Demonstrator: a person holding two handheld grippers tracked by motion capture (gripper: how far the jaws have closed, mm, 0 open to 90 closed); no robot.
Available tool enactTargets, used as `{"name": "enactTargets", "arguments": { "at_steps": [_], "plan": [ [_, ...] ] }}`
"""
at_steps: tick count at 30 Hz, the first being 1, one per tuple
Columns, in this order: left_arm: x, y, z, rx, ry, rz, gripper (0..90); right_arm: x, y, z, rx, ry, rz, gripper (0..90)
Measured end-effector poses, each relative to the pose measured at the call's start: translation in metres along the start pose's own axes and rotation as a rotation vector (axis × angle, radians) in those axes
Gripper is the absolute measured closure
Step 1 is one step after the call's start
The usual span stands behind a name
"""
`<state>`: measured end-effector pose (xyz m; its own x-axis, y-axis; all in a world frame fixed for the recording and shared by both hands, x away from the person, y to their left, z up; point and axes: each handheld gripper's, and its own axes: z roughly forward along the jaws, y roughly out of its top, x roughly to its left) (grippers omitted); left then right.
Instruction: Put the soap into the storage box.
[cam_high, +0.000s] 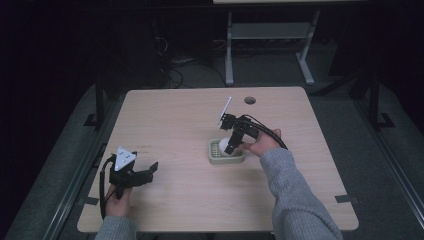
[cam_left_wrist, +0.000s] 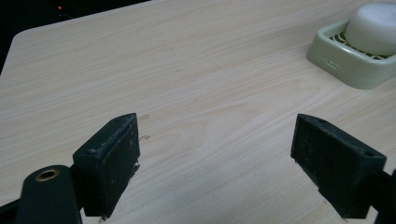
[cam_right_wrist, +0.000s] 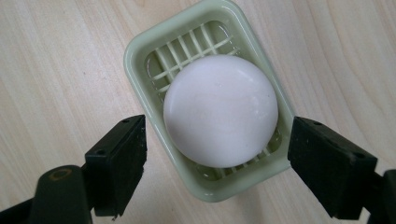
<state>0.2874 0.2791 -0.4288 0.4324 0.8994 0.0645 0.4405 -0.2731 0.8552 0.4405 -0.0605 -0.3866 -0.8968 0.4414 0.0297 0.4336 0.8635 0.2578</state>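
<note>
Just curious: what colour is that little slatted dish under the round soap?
Pale green dish, clearest in the right gripper view.

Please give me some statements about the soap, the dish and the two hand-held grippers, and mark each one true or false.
1. The round white soap lies in the green soap dish. True.
2. The right hand-held gripper is shut on the soap. False: its jaws stand open, above the dish.
3. The left hand-held gripper is open over bare table. True.
4. The dish is red. False: it is pale green.
</note>
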Motion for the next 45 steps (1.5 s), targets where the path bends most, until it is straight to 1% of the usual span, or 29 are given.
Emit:
{"name": "enactTargets", "arguments": {
  "at_steps": [8,14,19,22,27,36,45],
  "plan": [
    [-0.001,0.000,0.000,-0.004,-0.001,0.000,15.2,0.001,-0.009,-0.008,-0.011,-0.009,0.011,19.5],
    [-0.001,0.000,0.001,-0.004,-0.001,0.003,15.2,0.001,-0.019,-0.015,-0.019,-0.008,0.032,19.9],
    [-0.001,0.000,0.000,-0.002,-0.001,0.002,15.2,0.003,-0.023,-0.020,-0.021,-0.011,0.036,20.3],
    [-0.001,0.000,0.001,-0.004,-0.001,0.002,15.2,0.003,-0.027,-0.024,-0.026,-0.012,0.031,20.6],
    [-0.001,0.000,0.001,-0.003,-0.001,0.002,15.2,0.005,-0.033,-0.028,-0.036,-0.014,0.039,20.8],
    [-0.001,0.000,0.001,-0.003,0.000,0.001,15.2,0.007,-0.044,-0.032,-0.048,-0.016,0.048,20.8],
    [-0.001,0.000,0.000,-0.002,0.000,0.003,15.2,0.008,-0.055,-0.033,-0.040,-0.009,0.065,20.8]
  ]
}}
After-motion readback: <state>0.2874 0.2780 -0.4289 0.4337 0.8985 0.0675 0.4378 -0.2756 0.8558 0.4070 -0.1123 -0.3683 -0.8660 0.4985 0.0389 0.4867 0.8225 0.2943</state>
